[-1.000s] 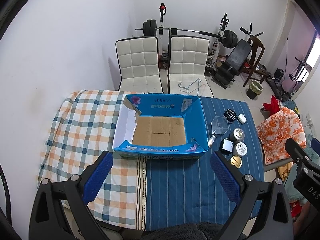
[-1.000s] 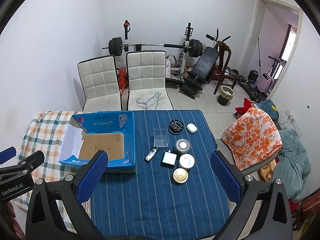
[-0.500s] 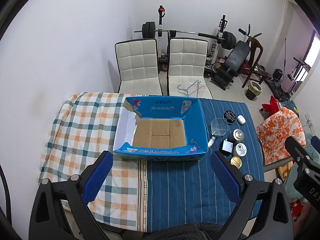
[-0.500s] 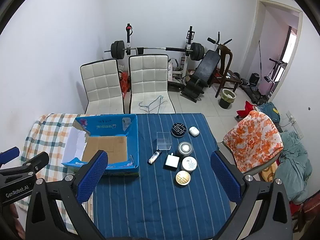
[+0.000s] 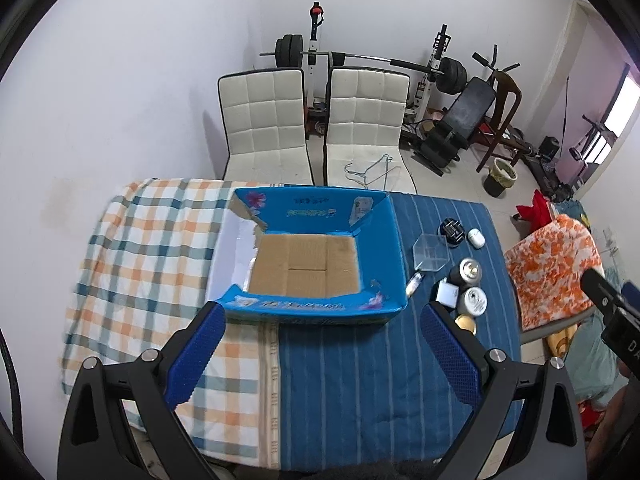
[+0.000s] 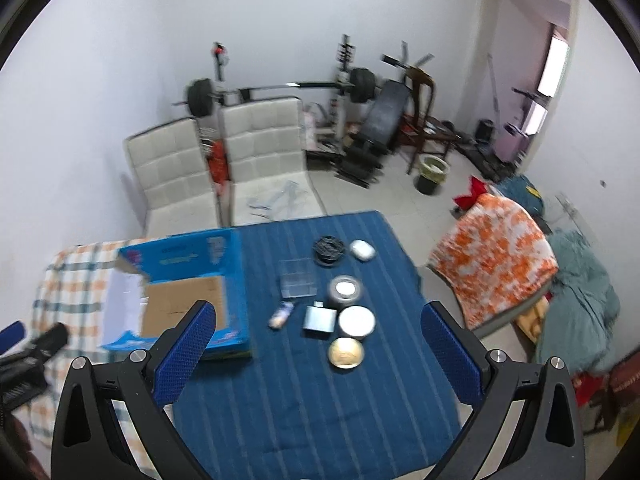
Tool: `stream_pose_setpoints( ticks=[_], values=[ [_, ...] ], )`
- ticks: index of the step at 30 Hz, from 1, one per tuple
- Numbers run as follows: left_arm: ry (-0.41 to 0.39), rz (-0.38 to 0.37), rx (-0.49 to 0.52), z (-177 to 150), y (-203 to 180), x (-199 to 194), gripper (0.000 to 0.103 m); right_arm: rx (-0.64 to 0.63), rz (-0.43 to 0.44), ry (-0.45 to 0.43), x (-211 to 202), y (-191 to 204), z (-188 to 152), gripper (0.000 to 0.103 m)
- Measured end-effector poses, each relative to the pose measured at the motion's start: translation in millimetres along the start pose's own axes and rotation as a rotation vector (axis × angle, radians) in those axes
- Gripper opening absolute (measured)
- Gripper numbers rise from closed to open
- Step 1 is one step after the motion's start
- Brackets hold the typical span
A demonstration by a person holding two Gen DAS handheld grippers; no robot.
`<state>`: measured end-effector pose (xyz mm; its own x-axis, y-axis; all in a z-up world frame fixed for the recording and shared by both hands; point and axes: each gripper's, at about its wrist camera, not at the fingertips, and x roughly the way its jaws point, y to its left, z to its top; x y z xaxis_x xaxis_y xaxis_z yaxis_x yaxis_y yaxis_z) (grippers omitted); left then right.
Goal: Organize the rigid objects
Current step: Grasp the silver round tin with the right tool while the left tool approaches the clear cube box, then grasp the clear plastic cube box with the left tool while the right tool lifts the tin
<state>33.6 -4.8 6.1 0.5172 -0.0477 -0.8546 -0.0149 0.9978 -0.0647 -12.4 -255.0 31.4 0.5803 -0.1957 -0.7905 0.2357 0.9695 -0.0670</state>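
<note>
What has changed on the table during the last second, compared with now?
Only the right gripper moved: its view swung and tilted, blurring. Nothing was grasped or released. The left gripper stays open and empty, the blue box is still empty, and the small items lie unmoved.

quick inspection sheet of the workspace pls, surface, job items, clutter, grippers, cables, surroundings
surface: table covered by a blue striped cloth and a plaid cloth.
job's things: blue cardboard box, open and empty; beside it on the blue cloth a clear plastic box, black round case, white earbud case, silver tin, white round tin, gold round tin, small square bottle, small tube.
clutter: nothing seen.
grippers: left gripper and right gripper both open, empty, above the table's near edge.
cables: nothing seen.
surroundings: two white chairs, wire hangers, weight bench.
</note>
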Motion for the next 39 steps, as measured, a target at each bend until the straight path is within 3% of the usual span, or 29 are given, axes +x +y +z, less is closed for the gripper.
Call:
stream_pose_setpoints(
  ticks=[4, 7, 12, 15, 20, 22, 25, 29, 31, 32, 35, 39],
  values=[
    [0.003, 0.009, 0.008, 21, -28, 37, 0.1, -0.023, -0.047, 0.077, 56, -30, 17, 0.103],
    [0.04, 0.024, 0.03, 37, -61, 81, 0.1, -0.015, -0.031, 0.164, 122, -56, 27, 0.103],
    [0.189, -0.002, 0.051, 51, -121, 174, 0.1, 0.083, 0.095, 0.382, 263, -84, 35, 0.102],
    [0.29, 0.021, 0.08, 60, -157, 241, 0.1, 0.116, 0.113, 0.519, 353, -91, 28, 0.089],
    [0.402, 0.044, 0.101, 63, -194, 319, 0.1, 0.129, 0.135, 0.651, 441, -85, 8, 0.087],
    [0.426, 0.062, 0.108, 64, -202, 338, 0.1, 0.123, 0.136, 0.688, 461, -82, -1, 0.087],
    [0.459, 0.062, 0.09, 65, -203, 356, 0.1, 0.185, 0.232, 0.725, 482, -82, -9, 0.087],
    [0.467, 0.068, 0.052, 71, -198, 369, 0.1, 0.188, 0.285, 0.789, 495, -76, -16, 0.086],
    [0.468, 0.075, 0.048, 74, -199, 373, 0.1, 0.115, 0.24, 0.777, 501, -72, -19, 0.084],
    [0.465, 0.083, 0.058, 75, -202, 375, 0.1, 0.091, 0.217, 0.776, 500, -66, -21, 0.076],
    [0.471, 0.095, 0.101, 75, -211, 383, 0.1, 0.111, 0.237, 0.779, 508, -71, -22, 0.075],
    [0.519, 0.035, 0.099, 70, -223, 396, 0.1, 0.095, 0.182, 0.795, 513, -86, -17, 0.074]
  ],
)
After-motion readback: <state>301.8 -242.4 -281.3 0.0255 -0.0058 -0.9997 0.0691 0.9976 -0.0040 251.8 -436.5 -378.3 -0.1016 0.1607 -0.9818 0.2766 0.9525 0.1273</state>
